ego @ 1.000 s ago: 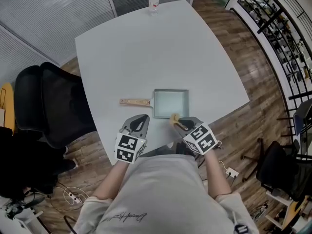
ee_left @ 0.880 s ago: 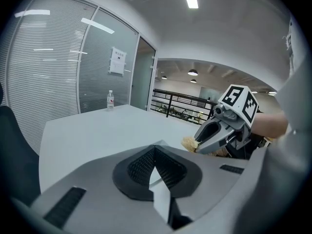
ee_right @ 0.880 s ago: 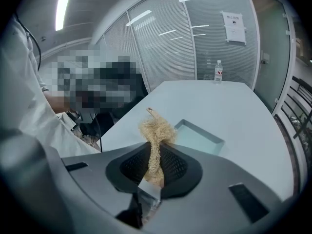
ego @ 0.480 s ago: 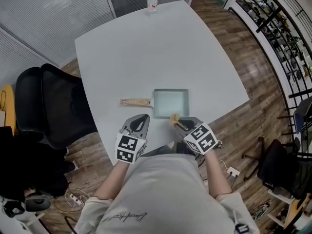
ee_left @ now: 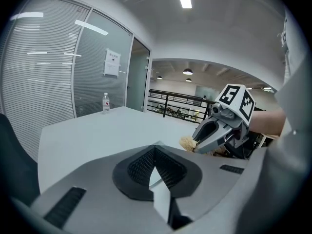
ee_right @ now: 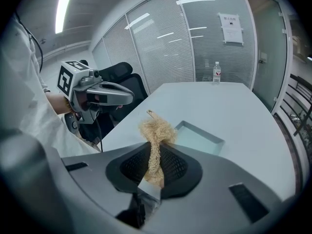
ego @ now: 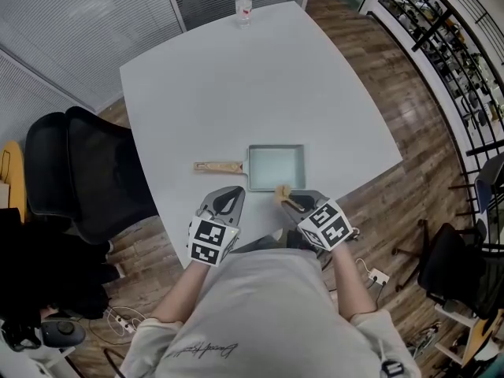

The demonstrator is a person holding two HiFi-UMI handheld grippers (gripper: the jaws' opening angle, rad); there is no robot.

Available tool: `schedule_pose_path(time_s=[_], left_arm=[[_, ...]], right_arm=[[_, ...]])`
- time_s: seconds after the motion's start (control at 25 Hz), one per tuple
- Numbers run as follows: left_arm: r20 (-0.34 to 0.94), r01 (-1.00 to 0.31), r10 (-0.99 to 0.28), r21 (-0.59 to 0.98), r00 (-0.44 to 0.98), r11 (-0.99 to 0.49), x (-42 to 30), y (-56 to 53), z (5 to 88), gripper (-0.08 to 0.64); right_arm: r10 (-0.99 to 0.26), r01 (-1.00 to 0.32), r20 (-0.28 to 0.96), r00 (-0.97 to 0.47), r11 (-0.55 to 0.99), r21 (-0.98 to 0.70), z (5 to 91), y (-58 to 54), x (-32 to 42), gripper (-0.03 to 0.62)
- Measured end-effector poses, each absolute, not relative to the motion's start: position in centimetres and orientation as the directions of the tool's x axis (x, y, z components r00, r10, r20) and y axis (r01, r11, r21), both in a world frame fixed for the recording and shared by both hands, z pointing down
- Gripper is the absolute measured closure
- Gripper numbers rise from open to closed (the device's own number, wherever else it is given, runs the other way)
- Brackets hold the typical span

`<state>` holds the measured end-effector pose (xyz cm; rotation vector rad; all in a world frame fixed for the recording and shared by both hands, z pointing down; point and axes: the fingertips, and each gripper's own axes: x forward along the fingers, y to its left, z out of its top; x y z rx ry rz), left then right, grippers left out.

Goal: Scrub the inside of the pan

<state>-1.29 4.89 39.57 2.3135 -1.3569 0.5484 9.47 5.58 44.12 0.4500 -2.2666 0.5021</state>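
Standing at the near edge of the big pale table [ego: 236,77], I have the square pan [ego: 276,166] lying flat in front of me, its wooden handle [ego: 218,165] pointing left. Both tools hover on my side of the pan. My left gripper [ego: 233,190] sits just near of the handle, its jaws closed together on nothing. My right gripper [ego: 298,202] is clamped on a straw-coloured fibrous scrubber [ee_right: 157,133]. The tuft pokes out past the jaws at the pan's near right corner, and I can't tell whether it touches the rim. I judge the scrubbing hasn't begun and this is the approach. Next I'd part the left jaws and take the handle to steady the pan, then carry the scrubber over the rim and press it onto the pan's floor. A small water bottle [ego: 242,6] stands at the far edge.
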Motion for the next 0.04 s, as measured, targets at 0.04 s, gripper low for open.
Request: schedule_pose_path(time_s=[0.04], left_arm=[[0.520, -0.882, -0.725, 0.142, 0.452, -0.449, -1.34, 4.76, 39.47, 0.549]], right_arm=[[-0.164, -0.462, 0.741, -0.651, 0.860, -0.215, 44.02, 5.45, 9.42, 0.523]])
